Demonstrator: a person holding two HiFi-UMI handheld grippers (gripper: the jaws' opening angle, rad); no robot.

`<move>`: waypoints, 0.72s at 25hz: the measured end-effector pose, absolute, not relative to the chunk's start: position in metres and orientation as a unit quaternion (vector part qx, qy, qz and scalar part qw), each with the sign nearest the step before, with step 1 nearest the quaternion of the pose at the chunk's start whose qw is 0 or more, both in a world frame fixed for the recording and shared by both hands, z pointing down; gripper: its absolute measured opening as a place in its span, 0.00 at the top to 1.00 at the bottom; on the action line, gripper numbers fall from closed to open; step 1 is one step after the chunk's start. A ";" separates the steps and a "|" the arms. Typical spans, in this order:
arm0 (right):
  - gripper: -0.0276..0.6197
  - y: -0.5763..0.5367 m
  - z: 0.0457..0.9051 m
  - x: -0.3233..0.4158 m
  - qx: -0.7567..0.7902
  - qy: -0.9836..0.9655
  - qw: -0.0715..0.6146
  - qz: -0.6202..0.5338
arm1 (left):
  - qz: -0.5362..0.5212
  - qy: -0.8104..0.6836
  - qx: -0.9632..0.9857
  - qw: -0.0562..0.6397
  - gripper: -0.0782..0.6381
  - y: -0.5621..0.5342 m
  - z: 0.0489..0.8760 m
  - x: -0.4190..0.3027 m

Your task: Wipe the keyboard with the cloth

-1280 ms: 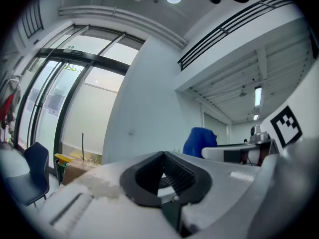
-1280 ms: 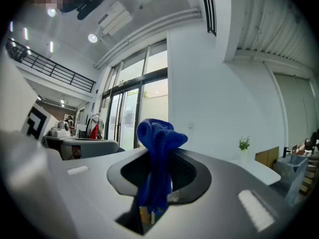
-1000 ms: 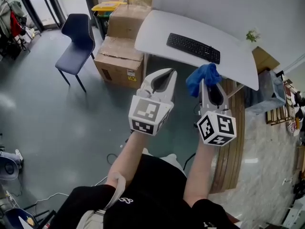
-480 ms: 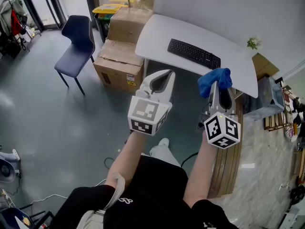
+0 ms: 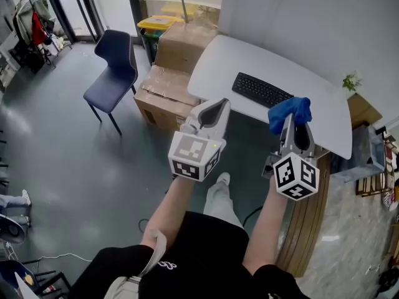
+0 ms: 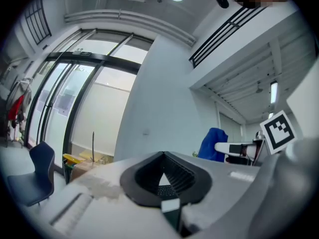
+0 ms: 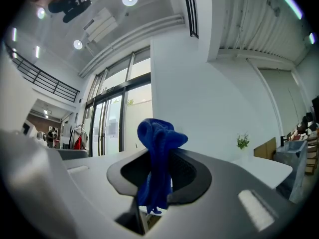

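Right gripper: the right gripper (image 5: 292, 128) is held up in front of the person, off the near edge of the table, with its marker cube toward the camera.
Right jaws: closed on the cloth (image 7: 156, 169), which is pinched between them; the cloth bunches into a rounded wad above the tips and hangs in folds below.
Cloth: blue, seen in the head view (image 5: 290, 112) at the tip of the right gripper, in the air over the table's near edge and apart from the keyboard.
Left gripper: the left gripper (image 5: 217, 108) is raised beside the right one, well apart from it, over the floor in front of the table.
Left jaws: brought together at the tips (image 6: 162, 154), with nothing gripped between them.
Keyboard: the black keyboard (image 5: 262, 91) lies flat and slantwise on the table, untouched by either gripper.
Table: the white table (image 5: 215, 58) has a rounded corner and stands against a pale wall; a small green plant (image 5: 351, 81) stands at its far right.
Left of the table: two cardboard boxes (image 5: 167, 95) sit just beside it, with a yellow-lidded bin (image 5: 156, 22) behind them.
Chair: a dark blue chair (image 5: 115, 67) stands on the grey floor, well apart from the table.
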State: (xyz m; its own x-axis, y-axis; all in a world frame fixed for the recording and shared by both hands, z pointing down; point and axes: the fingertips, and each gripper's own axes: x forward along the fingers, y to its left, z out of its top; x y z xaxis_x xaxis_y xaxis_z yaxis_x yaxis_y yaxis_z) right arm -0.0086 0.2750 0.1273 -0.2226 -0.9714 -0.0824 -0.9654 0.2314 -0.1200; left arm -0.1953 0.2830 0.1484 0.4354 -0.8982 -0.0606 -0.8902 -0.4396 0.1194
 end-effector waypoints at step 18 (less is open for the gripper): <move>0.81 -0.003 0.143 0.124 -0.613 0.785 0.070 -0.063 | -0.027 -0.545 0.834 0.085 0.89 0.008 0.184 -0.100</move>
State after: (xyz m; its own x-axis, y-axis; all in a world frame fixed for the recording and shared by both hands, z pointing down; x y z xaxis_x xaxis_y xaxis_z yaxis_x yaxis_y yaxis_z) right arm 0.1237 -0.0029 0.1427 -0.2392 -0.9704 -0.0329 -0.9530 0.2411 -0.1836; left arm -0.0996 0.0080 0.1842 0.4039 -0.9136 0.0470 -0.9044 -0.3911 0.1706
